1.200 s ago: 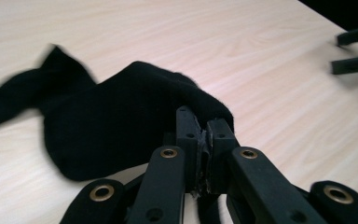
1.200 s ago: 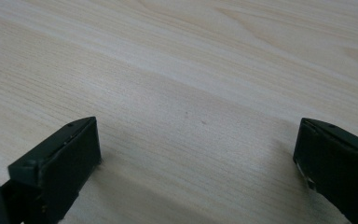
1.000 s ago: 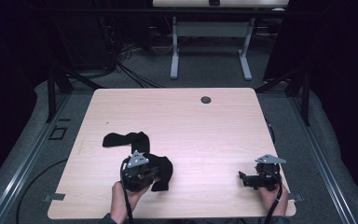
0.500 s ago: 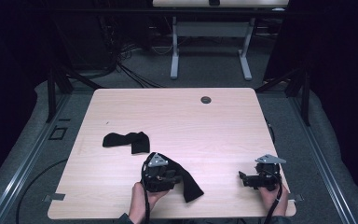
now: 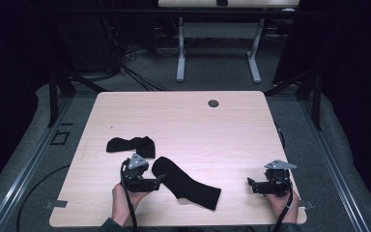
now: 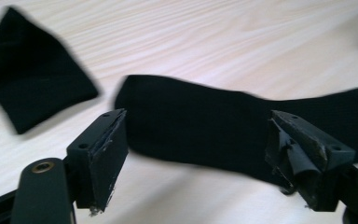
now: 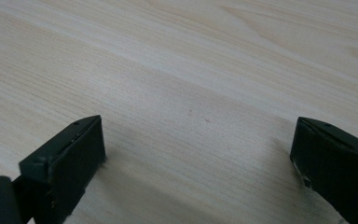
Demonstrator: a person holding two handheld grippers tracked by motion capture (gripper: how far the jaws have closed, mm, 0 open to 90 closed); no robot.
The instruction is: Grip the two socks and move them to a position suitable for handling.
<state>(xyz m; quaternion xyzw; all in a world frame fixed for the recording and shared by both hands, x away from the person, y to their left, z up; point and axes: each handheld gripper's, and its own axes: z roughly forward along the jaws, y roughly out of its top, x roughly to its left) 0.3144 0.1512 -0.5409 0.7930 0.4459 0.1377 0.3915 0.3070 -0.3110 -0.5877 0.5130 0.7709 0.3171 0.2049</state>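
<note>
Two black socks lie on the light wooden table (image 5: 198,125). One is bunched up (image 5: 131,145) at the left, also seen at the left edge of the left gripper view (image 6: 32,88). The other sock (image 5: 186,182) lies stretched out flat towards the front edge. My left gripper (image 5: 160,179) sits just left of its rounded end. Its jaws have just been opening; in its own view the left gripper (image 6: 196,119) stands open with the flat sock (image 6: 205,135) lying between and beyond the pads, untouched. My right gripper (image 5: 249,184) rests open near the front right corner, with bare wood between the jaws of the right gripper (image 7: 196,123).
A round cable hole (image 5: 213,103) sits near the table's far edge. Beyond the table stand the white legs of another desk (image 5: 217,53), with cables on the floor (image 5: 135,72). Black frame rails run along both sides of the table.
The left gripper carried one sock to the right, away from the bunched one, let it go so it lies flat, and drew back left. Its jaws went from shut to open. The right gripper stayed still.
</note>
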